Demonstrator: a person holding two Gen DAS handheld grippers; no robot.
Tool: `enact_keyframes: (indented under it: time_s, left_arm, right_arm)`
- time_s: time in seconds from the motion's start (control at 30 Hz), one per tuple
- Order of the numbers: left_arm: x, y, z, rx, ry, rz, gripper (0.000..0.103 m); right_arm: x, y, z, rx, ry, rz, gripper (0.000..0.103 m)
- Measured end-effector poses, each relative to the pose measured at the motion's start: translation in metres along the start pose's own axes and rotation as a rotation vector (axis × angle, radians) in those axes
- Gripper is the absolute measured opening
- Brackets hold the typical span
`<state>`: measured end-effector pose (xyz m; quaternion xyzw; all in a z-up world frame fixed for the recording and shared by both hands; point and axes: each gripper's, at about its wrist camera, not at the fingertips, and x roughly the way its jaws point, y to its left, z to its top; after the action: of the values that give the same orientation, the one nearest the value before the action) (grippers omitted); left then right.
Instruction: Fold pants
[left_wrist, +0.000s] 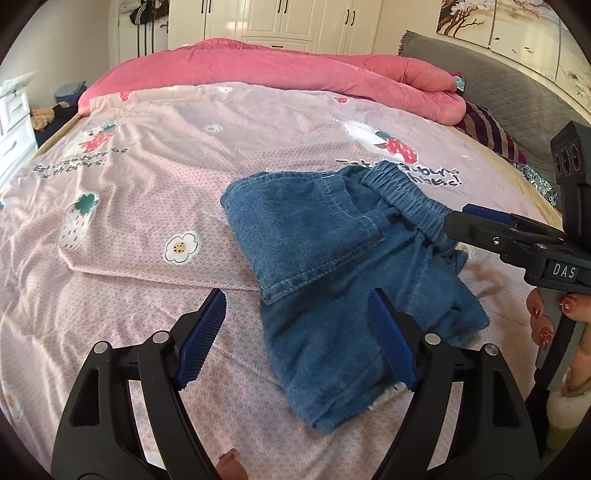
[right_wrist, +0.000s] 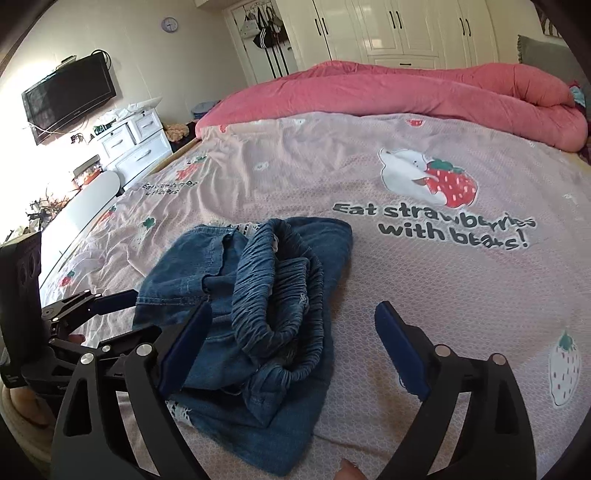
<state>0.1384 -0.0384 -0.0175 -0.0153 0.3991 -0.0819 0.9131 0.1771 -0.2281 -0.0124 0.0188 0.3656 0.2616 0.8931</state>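
Small blue denim pants (left_wrist: 332, 258) lie folded in a bundle on the pink printed bedsheet (left_wrist: 147, 184), elastic waistband (left_wrist: 410, 199) to the right. My left gripper (left_wrist: 297, 332) is open and empty, just above the pants' near edge. My right gripper (right_wrist: 291, 350) is open, its jaws either side of the bunched waistband (right_wrist: 280, 295), holding nothing. In the left wrist view the right gripper (left_wrist: 480, 225) enters from the right beside the waistband. In the right wrist view the left gripper (right_wrist: 99, 306) shows at the left by the pants (right_wrist: 258, 406).
A rolled pink duvet (left_wrist: 277, 70) lies across the far side of the bed. A grey headboard (left_wrist: 517, 92) and striped pillow (left_wrist: 491, 133) are at the right. White drawers (right_wrist: 133, 144) and a wall television (right_wrist: 70, 96) stand beyond the bed's left side.
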Motion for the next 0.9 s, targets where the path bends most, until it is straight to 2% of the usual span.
enact_keyframes:
  time_s: [0.13, 0.43, 0.9]
  left_arm:
    - [-0.008, -0.003, -0.001, -0.004, -0.009, 0.006, 0.076]
    - [-0.03, -0.006, -0.005, -0.016, -0.036, 0.022, 0.093]
    - [-0.072, -0.016, -0.04, -0.037, -0.061, 0.024, 0.094]
  right_arm:
    - [-0.008, 0.003, -0.002, -0.004, -0.012, -0.014, 0.092]
    - [-0.031, 0.009, -0.009, -0.012, -0.051, -0.043, 0.096]
    - [-0.08, 0.033, -0.037, -0.039, -0.101, -0.113, 0.098]
